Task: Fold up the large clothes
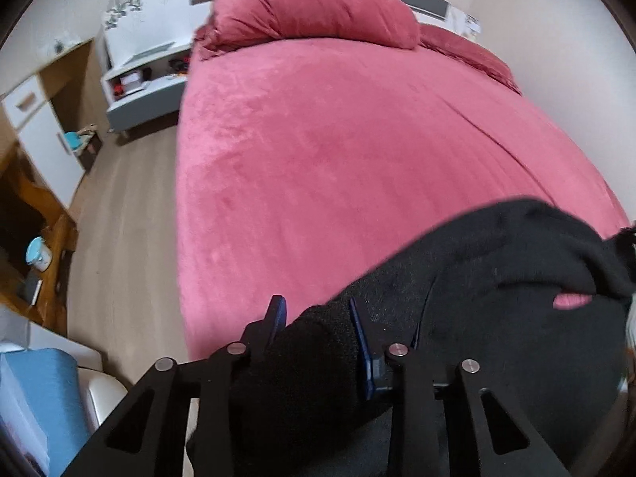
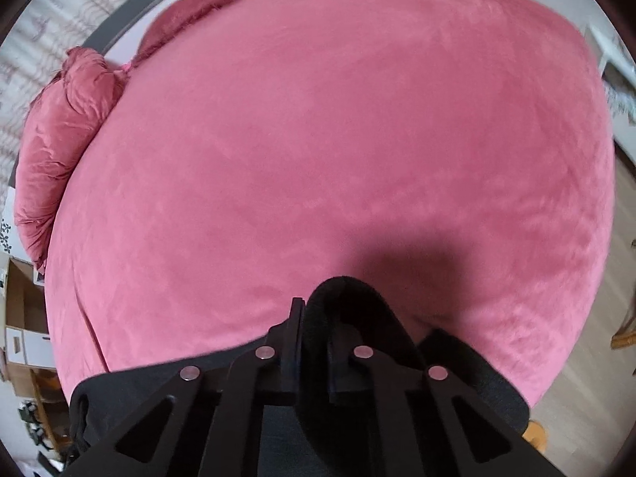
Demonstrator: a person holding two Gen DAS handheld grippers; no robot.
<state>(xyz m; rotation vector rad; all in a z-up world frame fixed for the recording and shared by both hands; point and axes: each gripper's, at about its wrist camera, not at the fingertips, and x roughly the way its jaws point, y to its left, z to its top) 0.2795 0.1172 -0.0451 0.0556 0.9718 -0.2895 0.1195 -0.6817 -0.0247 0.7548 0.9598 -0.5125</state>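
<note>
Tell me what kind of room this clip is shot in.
Most likely a home bedroom. A large bed under a pink cover fills both views, with a bundled duvet at its head, a white nightstand beside it and a wardrobe on the wood floor.

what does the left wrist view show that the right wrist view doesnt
Only the left wrist view shows the white nightstand, the wooden desk and the garment's body stretching right. Only the right wrist view shows a cardboard box at its left edge. Both show the pink bed, the bunched pink duvet, and a hand-held gripper shut on the black garment: left hand-held gripper, right hand-held gripper.
</note>
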